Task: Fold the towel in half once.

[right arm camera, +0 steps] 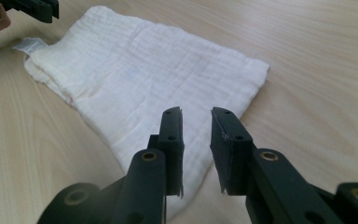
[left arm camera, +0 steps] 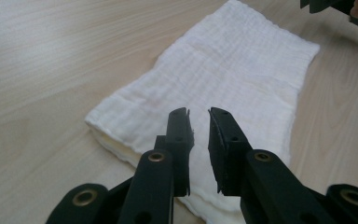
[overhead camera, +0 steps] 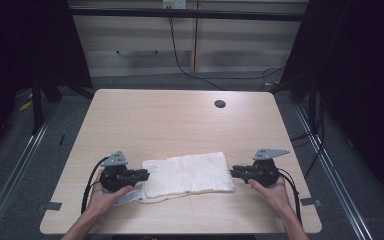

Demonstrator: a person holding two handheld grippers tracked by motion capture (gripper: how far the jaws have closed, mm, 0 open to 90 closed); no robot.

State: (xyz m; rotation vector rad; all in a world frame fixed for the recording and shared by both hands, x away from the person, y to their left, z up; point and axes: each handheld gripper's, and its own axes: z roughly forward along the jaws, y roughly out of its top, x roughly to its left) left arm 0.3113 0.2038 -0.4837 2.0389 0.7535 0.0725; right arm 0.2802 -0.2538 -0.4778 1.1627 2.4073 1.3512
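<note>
Folded towel [overhead camera: 187, 174] lies flat on the bench [overhead camera: 180, 120]; left gripper [overhead camera: 142, 175] and right gripper [overhead camera: 234, 173] flank its ends, jaws narrowly apart, holding nothing yet.

We can't read the towel's tag [right arm camera: 29, 44], too small. The left gripper [left arm camera: 199, 116] hides the towel's [left arm camera: 223, 88] near edge.

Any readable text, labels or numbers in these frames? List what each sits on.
None readable.
Sewn tag at the corner of the folded white towel: too small and blurred to tell if it carries print.
Pale wall plate above the table: too small to read.
</note>
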